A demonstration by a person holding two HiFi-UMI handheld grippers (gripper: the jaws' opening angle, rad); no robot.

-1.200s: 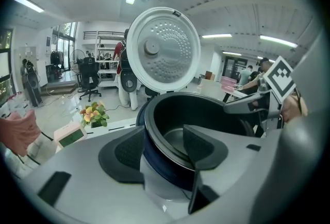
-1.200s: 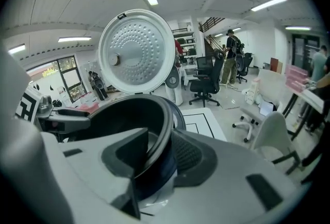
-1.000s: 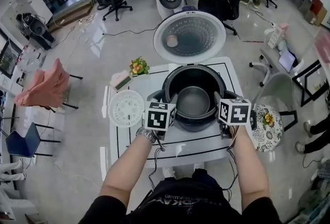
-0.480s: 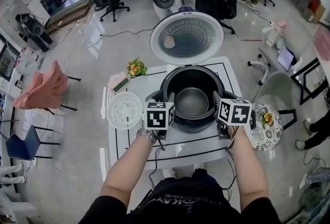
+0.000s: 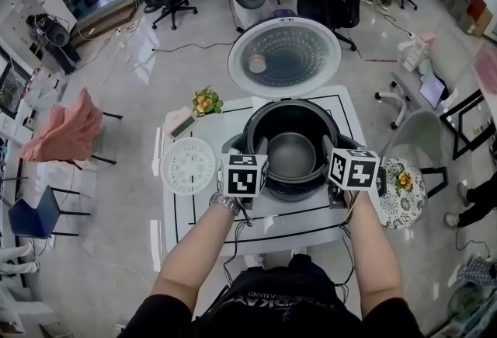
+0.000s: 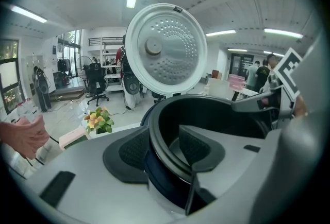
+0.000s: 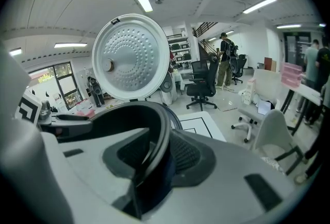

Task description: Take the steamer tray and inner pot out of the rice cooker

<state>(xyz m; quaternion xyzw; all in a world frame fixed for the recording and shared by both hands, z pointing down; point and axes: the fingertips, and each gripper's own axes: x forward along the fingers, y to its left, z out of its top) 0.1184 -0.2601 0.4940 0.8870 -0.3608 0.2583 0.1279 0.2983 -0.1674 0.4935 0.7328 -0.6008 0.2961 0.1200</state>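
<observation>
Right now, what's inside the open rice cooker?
The inner pot, its bare metal bottom showing, apparently empty. It hides whatever lies beneath it. The steamer tray lies outside.

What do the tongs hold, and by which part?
The inner pot, by its rim. The right tongs, just closing, pinch it; left tongs, just opening, straddle it, grip unclear.

Black short sleeves (image 5: 167, 311); a metal watch (image 5: 225, 203) on the left wrist. Left gripper (image 6: 164, 147) and right gripper (image 7: 159, 155) are grey, with dark ribbed pads (image 6: 133, 149), black-and-white marker cubes (image 5: 244, 174) and thin black cables (image 5: 233, 249).
</observation>
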